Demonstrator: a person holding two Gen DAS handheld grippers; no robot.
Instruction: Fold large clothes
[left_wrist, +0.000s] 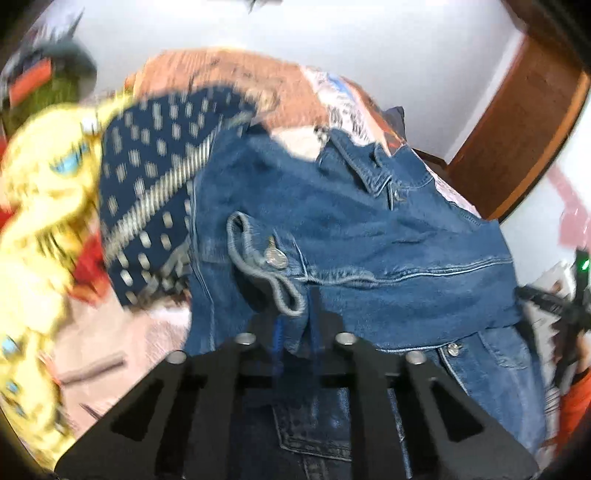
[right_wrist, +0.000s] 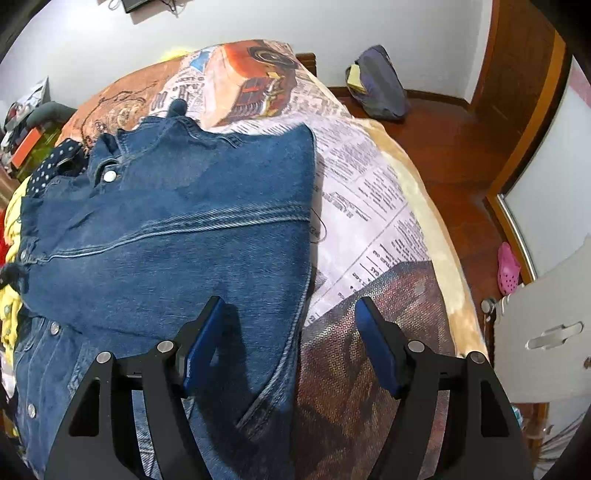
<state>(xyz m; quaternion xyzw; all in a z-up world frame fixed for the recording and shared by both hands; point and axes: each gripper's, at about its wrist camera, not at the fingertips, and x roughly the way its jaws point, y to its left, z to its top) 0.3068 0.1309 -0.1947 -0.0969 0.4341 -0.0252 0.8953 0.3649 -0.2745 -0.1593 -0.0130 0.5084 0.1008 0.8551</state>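
A: So, where does the fold stand?

B: Midway, I'd judge. The blue denim jacket with metal buttons (right_wrist: 177, 236) lies on the bed with the newspaper-print blanket (right_wrist: 369, 192), one panel already laid over the body. The left claw (left_wrist: 295, 332) has its jaws together, clamped on a bunched denim edge near a cuff, lifted off the bed.

A: And the other?

B: The right claw (right_wrist: 291, 332) hovers with its blue-padded jaws wide apart, one pad over the jacket's lower right edge, the other over bare blanket. It grips nothing.

A: What does the next move call for?

B: Probably carrying the lifted edge across the jacket's middle and laying it flat, while the right claw pins or takes the near hem so the stiff denim doesn't drag.

A: Anything in the way?

B: To the left, touching the jacket, a navy cloth with pale dashes (left_wrist: 155, 192) and a yellow patterned garment (left_wrist: 40, 229) crowd the bed; the left view is blurred there. A fold swung that way could land on them. On the wooden floor (right_wrist: 450, 155) beyond, a purple bag (right_wrist: 380, 88) and a pink clog (right_wrist: 509, 267) sit well apart.
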